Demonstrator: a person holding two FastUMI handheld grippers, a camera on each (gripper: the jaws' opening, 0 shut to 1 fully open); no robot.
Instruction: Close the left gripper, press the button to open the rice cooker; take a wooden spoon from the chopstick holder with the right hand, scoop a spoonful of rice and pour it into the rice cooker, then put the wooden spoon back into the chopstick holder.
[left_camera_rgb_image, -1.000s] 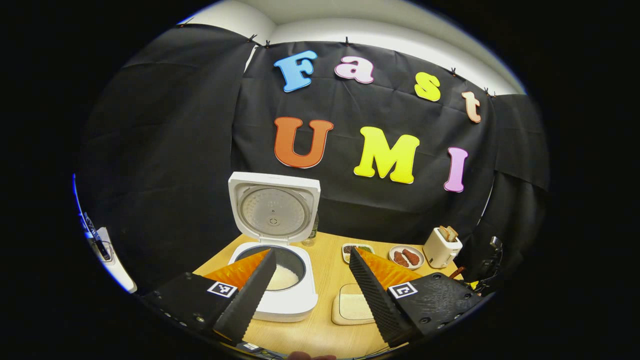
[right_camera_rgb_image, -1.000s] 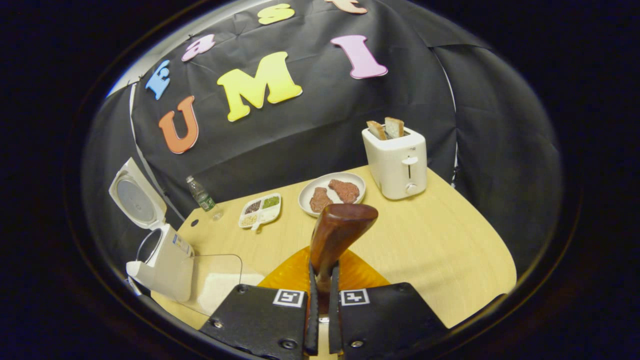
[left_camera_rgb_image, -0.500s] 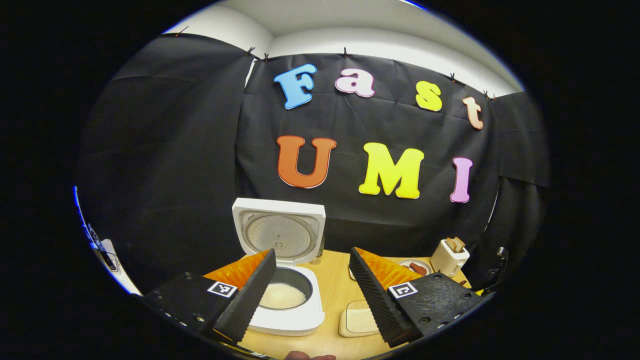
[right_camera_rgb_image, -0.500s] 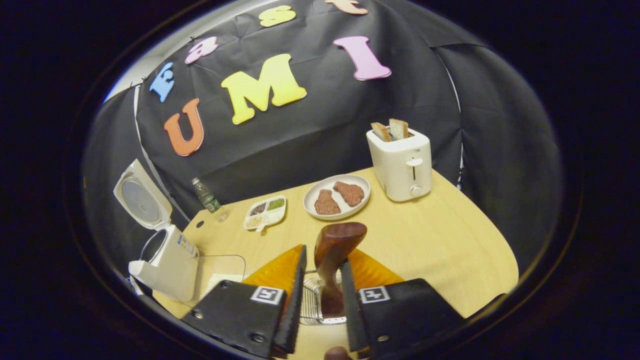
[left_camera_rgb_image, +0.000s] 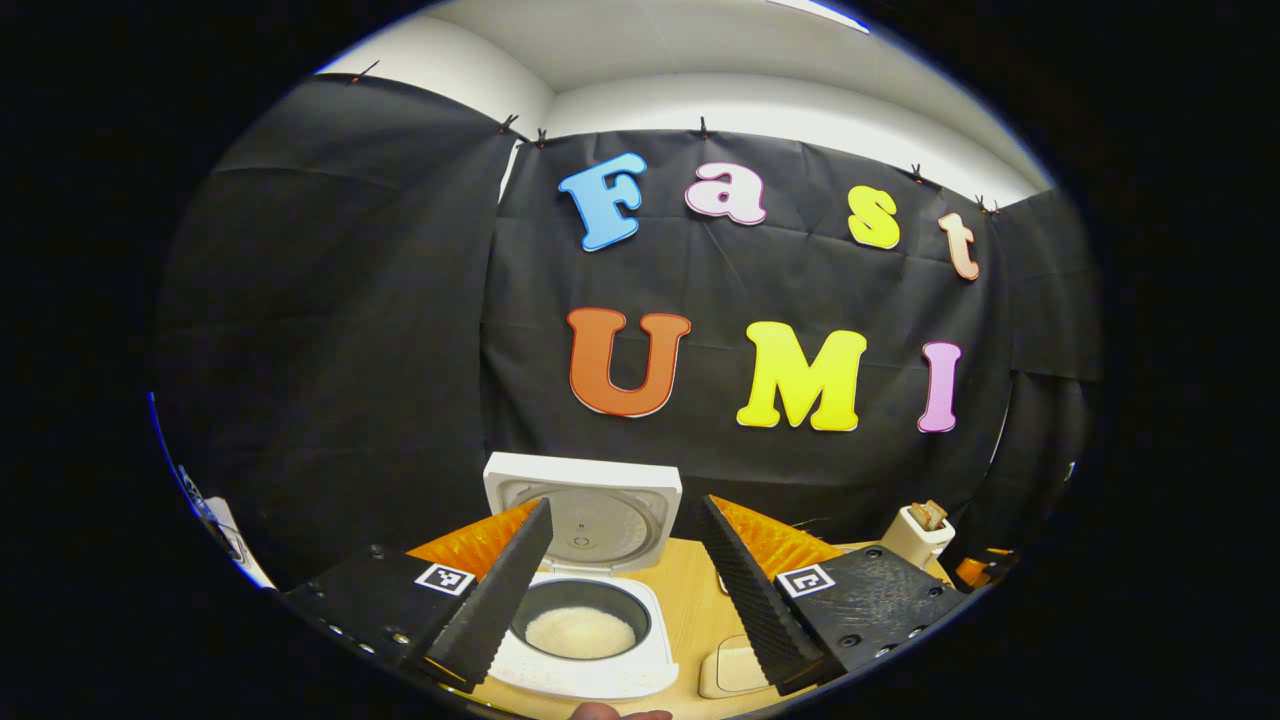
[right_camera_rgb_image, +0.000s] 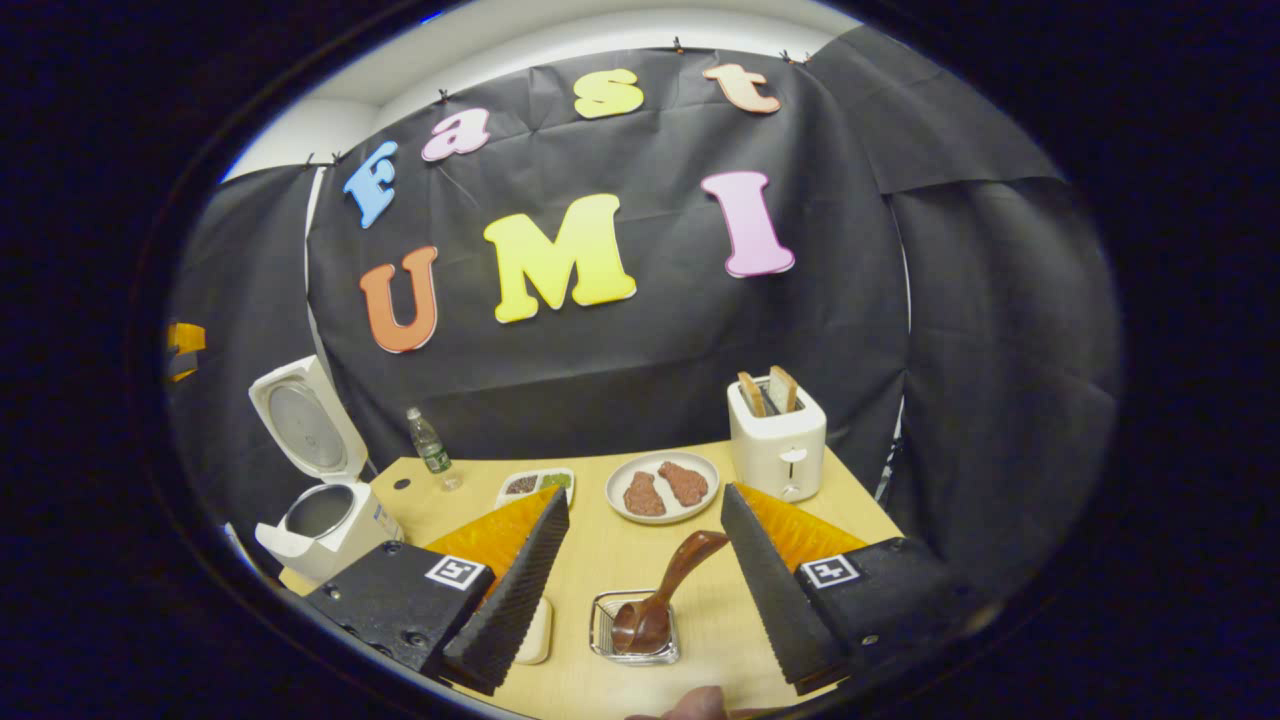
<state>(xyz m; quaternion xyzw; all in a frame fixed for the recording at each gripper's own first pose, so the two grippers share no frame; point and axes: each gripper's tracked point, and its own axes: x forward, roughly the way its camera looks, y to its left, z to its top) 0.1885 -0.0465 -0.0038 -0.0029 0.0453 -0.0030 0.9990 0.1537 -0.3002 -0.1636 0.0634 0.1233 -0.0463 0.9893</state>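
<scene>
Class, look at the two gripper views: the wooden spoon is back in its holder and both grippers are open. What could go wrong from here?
1. The brown wooden spoon leans out of the small wire chopstick holder; it might tip out.
2. The white rice cooker stands open with rice inside; a low pass by the left gripper could knock its raised lid.

Not seeing any readable text on the gear. My left gripper and right gripper are each carrying square black-and-white marker tags, patterns only. The rice cooker is showing a side sticker, too small to read.
</scene>
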